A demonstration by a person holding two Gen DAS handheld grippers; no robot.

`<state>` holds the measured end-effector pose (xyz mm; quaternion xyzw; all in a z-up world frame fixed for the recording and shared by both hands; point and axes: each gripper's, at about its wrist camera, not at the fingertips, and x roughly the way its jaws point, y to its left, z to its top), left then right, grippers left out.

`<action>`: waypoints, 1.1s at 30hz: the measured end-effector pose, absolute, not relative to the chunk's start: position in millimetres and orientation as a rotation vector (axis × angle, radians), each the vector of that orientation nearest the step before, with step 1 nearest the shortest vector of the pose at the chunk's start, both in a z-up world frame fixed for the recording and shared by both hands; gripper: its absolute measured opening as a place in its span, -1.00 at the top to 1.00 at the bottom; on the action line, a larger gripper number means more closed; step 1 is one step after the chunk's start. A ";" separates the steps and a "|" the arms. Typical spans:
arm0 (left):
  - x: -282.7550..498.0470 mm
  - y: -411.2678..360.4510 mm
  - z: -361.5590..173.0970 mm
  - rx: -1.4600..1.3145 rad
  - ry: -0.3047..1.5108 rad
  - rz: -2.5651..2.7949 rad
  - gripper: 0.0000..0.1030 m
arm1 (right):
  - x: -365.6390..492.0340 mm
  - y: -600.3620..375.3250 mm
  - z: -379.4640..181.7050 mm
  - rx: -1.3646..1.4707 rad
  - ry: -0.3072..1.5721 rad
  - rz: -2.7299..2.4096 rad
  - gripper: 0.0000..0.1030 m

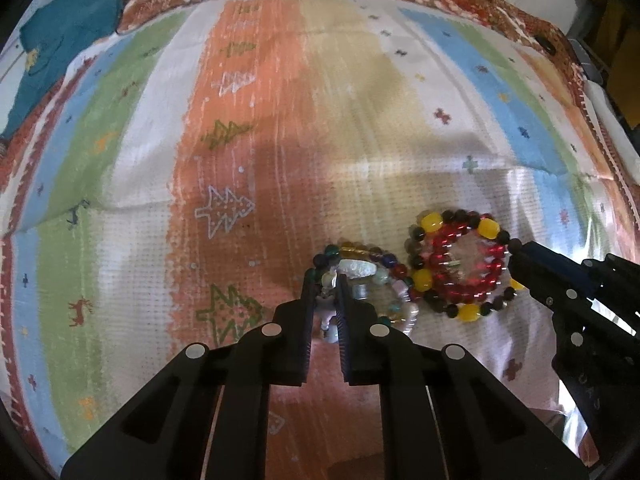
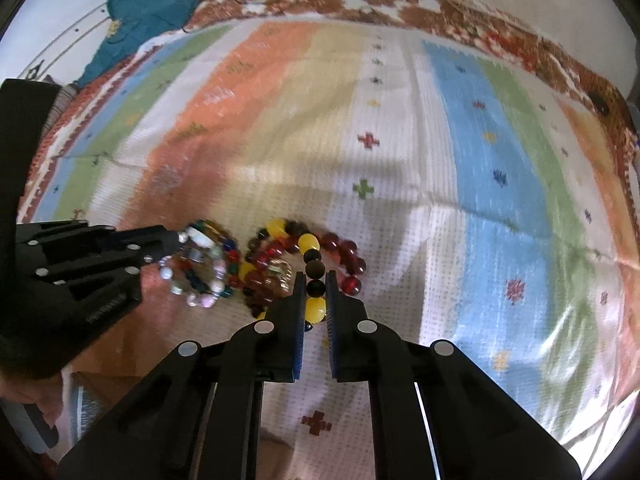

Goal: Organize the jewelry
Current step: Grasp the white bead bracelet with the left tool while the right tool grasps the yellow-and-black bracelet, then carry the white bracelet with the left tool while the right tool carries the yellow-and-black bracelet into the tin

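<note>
1. The left gripper (image 1: pixel 325 280) is matte black plastic, with two flat, straight fingers (image 1: pixel 306 320) whose inner faces are finely ribbed.
2. Four angular black link arms fan back from the fingers, each with a round silver pivot pin at its joint.
3. The right gripper (image 2: pixel 313 280) has the same black build and silver pins, but its finger pads (image 2: pixel 298 344) are blue and ribbed.
4. Seen from the side, its body carries small silver screws, long cut-out slots and faint raised lettering, too blurred to read.
</note>
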<state>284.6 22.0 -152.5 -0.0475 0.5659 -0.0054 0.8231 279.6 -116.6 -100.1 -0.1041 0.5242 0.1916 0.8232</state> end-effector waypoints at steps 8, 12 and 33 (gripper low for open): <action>273.9 12.9 -126.9 -0.088 1.157 -0.027 0.81 | 266.1 -108.2 -76.8 -0.244 1.055 0.435 0.80; 269.6 12.4 -120.5 -0.102 1.145 -0.029 0.81 | 264.2 -110.1 -72.3 -0.237 1.043 0.436 0.80; 228.6 15.5 -67.4 -0.048 1.047 -0.014 0.80 | 231.7 -127.4 -27.5 -0.152 0.951 0.436 0.80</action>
